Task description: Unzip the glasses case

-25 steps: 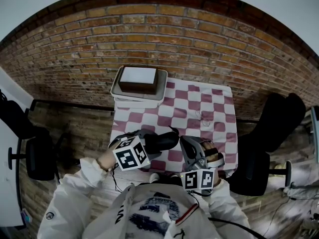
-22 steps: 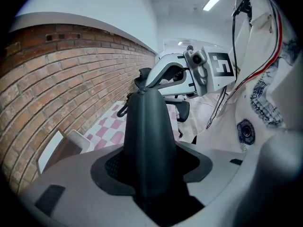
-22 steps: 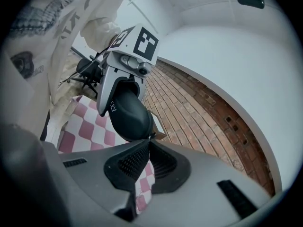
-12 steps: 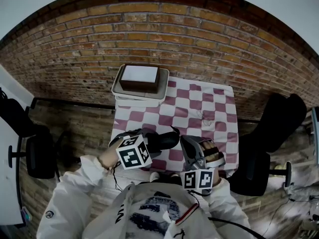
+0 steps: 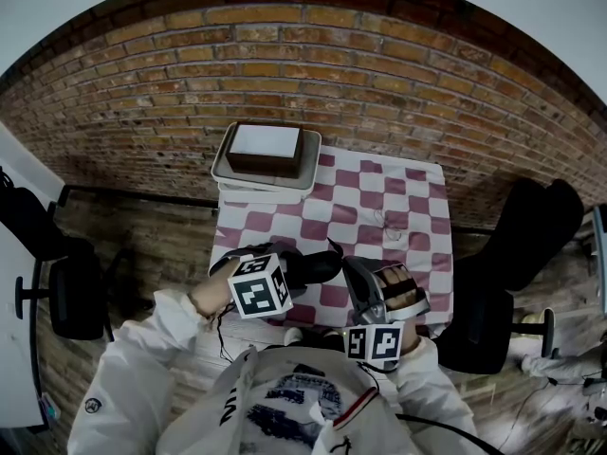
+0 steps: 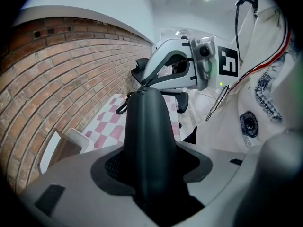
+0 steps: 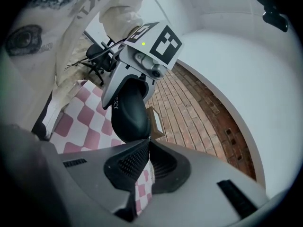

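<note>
A black hard glasses case (image 5: 311, 267) hangs above the table's near edge, with my left gripper (image 5: 287, 273) shut across its body. In the left gripper view the case (image 6: 149, 126) rises from between the pads of my left gripper (image 6: 150, 167), and a small loop (image 6: 123, 106) dangles near its top. My right gripper (image 5: 344, 263) meets the case's right end. Its jaws (image 7: 147, 142) are shut right at the case (image 7: 129, 115) tip, on what looks like the zipper pull. The right gripper (image 6: 142, 81) touches that tip.
The pink-and-white checkered cloth (image 5: 379, 197) covers the table against a brick wall. A white tray (image 5: 223, 164) with a brown, white-topped box (image 5: 266, 150) sits at its far left corner. A small wire object (image 5: 387, 222) lies mid-cloth. Black chairs (image 5: 517, 245) flank the table.
My left gripper's marker cube has edged slightly right and up with the case. The right gripper has rolled a little in place. Both grips are unchanged.
</note>
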`<control>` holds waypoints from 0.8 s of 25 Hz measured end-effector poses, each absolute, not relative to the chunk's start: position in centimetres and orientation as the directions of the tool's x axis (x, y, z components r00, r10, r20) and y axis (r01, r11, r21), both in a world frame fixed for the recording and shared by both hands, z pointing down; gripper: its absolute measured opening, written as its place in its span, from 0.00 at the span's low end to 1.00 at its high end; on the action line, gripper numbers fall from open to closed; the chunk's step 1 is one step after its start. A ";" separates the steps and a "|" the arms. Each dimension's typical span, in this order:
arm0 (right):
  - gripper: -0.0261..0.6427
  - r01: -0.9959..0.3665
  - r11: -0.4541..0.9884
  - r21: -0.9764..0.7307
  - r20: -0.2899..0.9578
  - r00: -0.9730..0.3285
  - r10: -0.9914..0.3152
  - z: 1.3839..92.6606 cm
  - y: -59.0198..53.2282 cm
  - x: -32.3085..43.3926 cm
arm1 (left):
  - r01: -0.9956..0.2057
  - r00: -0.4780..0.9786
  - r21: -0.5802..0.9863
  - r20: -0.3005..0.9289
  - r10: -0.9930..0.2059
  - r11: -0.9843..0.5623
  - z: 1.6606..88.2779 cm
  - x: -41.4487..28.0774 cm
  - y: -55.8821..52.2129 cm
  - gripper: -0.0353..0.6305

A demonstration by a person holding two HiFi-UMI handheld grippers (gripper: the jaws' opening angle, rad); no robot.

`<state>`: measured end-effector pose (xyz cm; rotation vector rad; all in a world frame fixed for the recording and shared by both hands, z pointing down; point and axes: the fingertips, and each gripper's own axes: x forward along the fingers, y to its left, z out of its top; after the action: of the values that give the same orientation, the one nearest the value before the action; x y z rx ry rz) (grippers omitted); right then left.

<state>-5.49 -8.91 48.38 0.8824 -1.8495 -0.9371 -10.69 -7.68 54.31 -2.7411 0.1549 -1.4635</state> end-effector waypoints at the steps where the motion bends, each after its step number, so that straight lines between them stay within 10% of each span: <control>1: 0.06 -0.194 0.465 0.864 0.371 -0.379 -0.848 48.4 -8.9 -5.4 | -0.071 0.549 -0.075 0.829 -0.102 -0.995 54.3 -10.6 -7.7 0.45; 20: 0.06 -0.065 0.415 0.908 0.372 -0.332 -0.867 48.7 -9.0 -5.1 | -0.028 0.474 -0.121 0.873 -0.119 -0.992 55.8 -9.6 -8.3 0.45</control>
<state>-5.14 -9.03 48.67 0.8190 -1.7064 -1.0413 -9.62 -8.31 55.78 -2.6187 0.1311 -1.5619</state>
